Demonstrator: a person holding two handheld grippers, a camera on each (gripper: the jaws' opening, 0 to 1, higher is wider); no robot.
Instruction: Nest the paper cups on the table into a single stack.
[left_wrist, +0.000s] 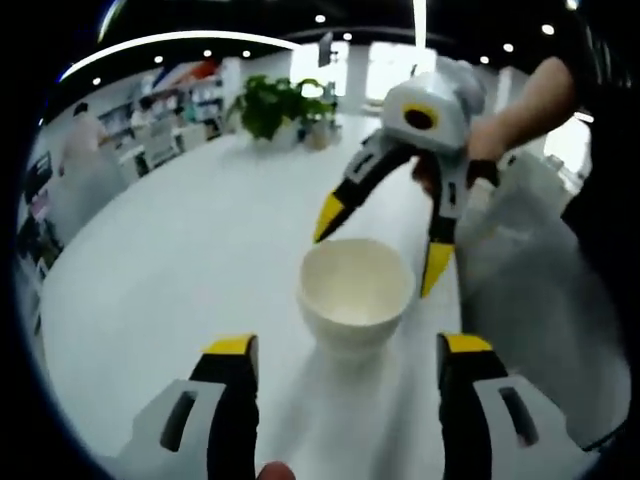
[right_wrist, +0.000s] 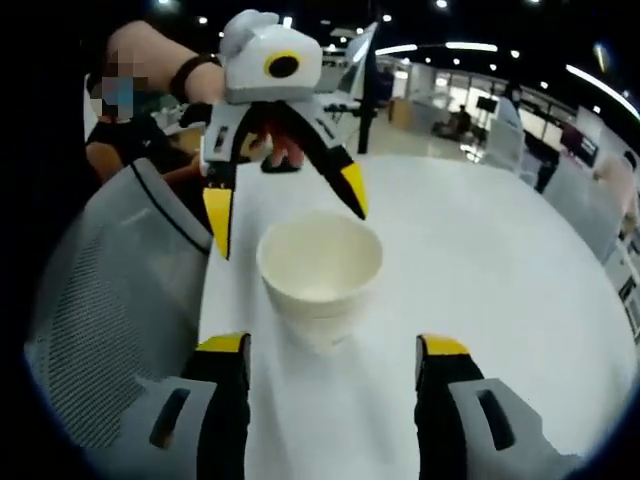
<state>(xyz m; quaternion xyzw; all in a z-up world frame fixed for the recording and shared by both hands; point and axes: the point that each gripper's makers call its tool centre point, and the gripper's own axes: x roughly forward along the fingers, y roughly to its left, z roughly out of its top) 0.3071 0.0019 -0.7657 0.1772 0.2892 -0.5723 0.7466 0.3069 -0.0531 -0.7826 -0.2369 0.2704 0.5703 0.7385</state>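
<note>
White table (left_wrist: 180, 290) fills scene, mesh chair (right_wrist: 110, 300) at its edge. Paper cup (left_wrist: 356, 290) stands upright between two facing grippers. Left gripper (left_wrist: 345, 350) and right gripper (right_wrist: 330, 350) both spread wide, empty, flanking cup.

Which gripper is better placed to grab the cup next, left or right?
Near even, slight edge to right. The white paper cup stands upright on the white table, centred between the open right gripper jaws. The left gripper is open too, with the cup slightly off-centre.
</note>
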